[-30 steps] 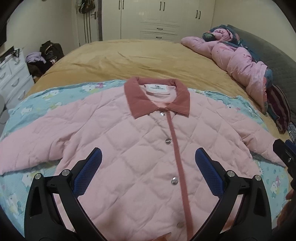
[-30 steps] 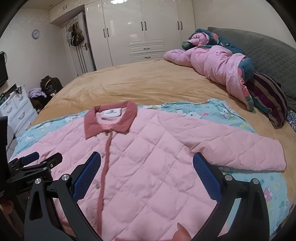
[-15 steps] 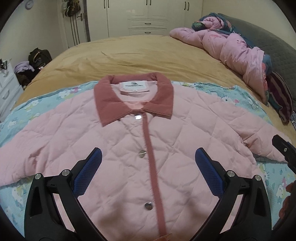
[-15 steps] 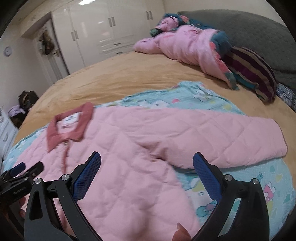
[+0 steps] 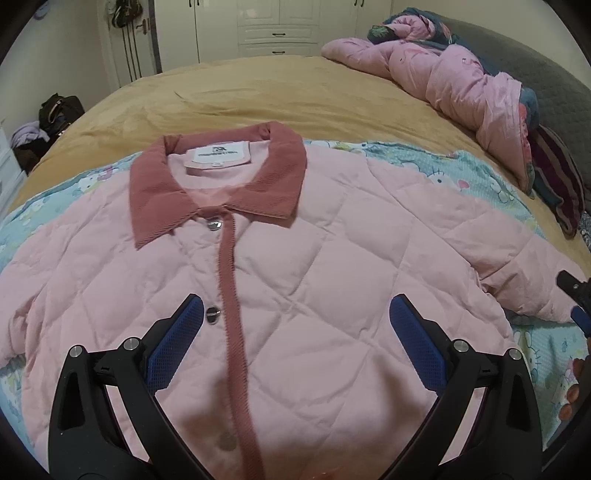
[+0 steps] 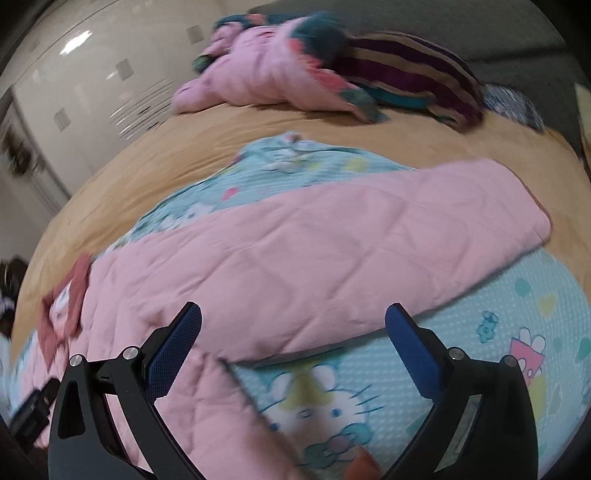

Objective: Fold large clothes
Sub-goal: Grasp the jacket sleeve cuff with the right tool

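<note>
A pink quilted jacket (image 5: 332,280) with a dusty-red collar (image 5: 218,184) lies face up and buttoned on a light blue cartoon-print sheet (image 5: 436,173). My left gripper (image 5: 295,325) is open and empty above the jacket's chest, right of the button placket. In the right wrist view my right gripper (image 6: 293,332) is open and empty above the jacket's outstretched sleeve (image 6: 369,240), near where it joins the body. The sleeve's cuff (image 6: 532,214) lies at the right. That view is motion-blurred.
The sheet lies on a tan bedspread (image 5: 258,96). A crumpled pink coat (image 5: 461,81) and a striped garment (image 5: 561,184) lie at the bed's far right. White wardrobes (image 5: 277,26) stand behind; bags (image 5: 59,110) sit on the floor left.
My left gripper has moved closer to the jacket and to the right. My right gripper has swung right and down, from the jacket's body to its sleeve. Both stay open.
</note>
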